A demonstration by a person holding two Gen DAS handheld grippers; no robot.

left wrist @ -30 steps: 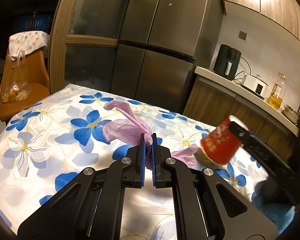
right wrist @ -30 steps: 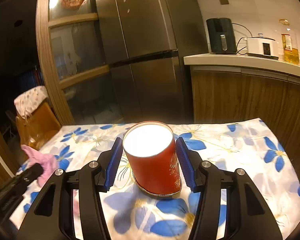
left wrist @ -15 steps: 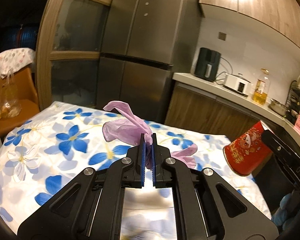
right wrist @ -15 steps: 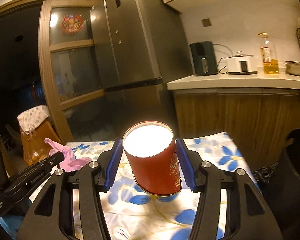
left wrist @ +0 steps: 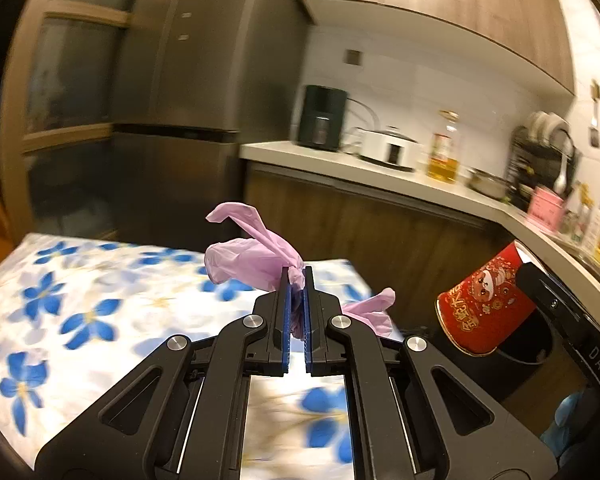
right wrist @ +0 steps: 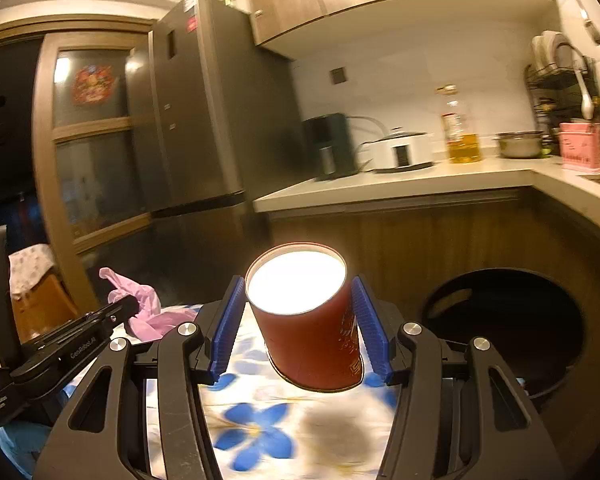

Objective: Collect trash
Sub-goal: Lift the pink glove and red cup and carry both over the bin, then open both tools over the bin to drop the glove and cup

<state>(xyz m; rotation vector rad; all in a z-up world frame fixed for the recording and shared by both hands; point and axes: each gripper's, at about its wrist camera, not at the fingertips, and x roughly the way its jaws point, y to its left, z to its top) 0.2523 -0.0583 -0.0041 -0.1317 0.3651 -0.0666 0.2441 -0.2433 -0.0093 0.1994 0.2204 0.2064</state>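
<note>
My left gripper (left wrist: 296, 280) is shut on a crumpled pink plastic bag (left wrist: 252, 256), which hangs in the air above the flowered tablecloth (left wrist: 80, 312). My right gripper (right wrist: 298, 286) is shut on a red paper cup (right wrist: 312, 340), white inside and tilted, its blue pads pressing both sides. In the left wrist view the cup (left wrist: 484, 304) shows at the right, past the table's end. In the right wrist view the left gripper (right wrist: 130, 304) with the pink bag (right wrist: 148, 312) is at the left. A round black bin (right wrist: 504, 320) stands open low at the right.
A wooden kitchen counter (right wrist: 400, 188) runs behind, carrying a black appliance (right wrist: 332, 148), a white cooker (right wrist: 400, 150) and an oil bottle (right wrist: 460, 132). A tall steel fridge (left wrist: 180, 92) stands behind the table. A dish rack (left wrist: 540, 148) sits at the far right.
Both grippers have swung to the right and risen, each keeping its load. The table has slid left and down in view, and the black bin has come into sight.
</note>
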